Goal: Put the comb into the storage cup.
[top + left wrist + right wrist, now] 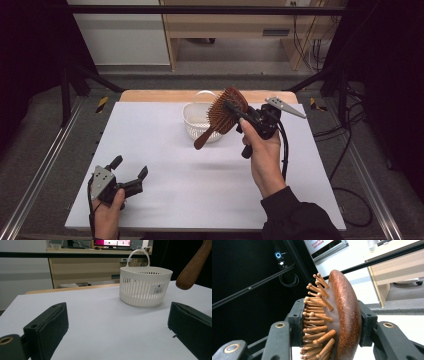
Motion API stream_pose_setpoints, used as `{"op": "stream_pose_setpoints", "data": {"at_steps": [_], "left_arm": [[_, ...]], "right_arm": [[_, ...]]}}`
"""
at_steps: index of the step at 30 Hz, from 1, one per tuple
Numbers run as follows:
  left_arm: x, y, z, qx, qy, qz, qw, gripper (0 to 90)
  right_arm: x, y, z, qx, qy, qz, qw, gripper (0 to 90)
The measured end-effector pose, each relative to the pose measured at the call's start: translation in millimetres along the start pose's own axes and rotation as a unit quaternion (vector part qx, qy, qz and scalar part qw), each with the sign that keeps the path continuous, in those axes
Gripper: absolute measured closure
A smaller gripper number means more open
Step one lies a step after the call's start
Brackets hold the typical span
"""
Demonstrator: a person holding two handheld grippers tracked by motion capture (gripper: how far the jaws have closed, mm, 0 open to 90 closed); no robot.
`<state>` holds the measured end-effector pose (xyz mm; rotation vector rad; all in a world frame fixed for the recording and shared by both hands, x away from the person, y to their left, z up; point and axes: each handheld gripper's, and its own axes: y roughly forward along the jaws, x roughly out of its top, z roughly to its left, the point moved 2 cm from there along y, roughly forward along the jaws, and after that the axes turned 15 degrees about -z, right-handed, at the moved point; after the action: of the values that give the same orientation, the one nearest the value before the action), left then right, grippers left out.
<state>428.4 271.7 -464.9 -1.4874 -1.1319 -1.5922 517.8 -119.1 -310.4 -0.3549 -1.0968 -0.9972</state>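
Now: right tool (231, 106) grips hairbrush (223, 114) | left tool (131, 168) agape

Looks like a lab or research recording space, not a home. White flat-topped work table (165, 165) sits inside a black metal frame rig (200, 9), dark black curtains (30, 45) hanging at both sides. Grey floor with loose black cables (350, 145) trailing along the right. Behind, a light wooden desk (225, 25) against the wall, a computer monitor with a pink-lit screen (112, 242) on it.
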Motion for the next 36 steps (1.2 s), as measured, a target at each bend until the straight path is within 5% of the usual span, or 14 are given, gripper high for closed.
{"op": "stream_pose_setpoints", "data": {"at_steps": [22,36], "left_arm": [[-0.4,0.7,-0.8,-0.006,0.004,0.004,1.0000,3.1],[1.0,-2.1,12.5,0.012,-0.009,-0.003,0.9999,1.8]], "right_arm": [[13.3,12.8,8.1,0.006,0.003,-0.011,0.9999,51.2],[33.9,23.4,11.0,0.010,-0.006,-0.031,0.9994,51.2]]}}
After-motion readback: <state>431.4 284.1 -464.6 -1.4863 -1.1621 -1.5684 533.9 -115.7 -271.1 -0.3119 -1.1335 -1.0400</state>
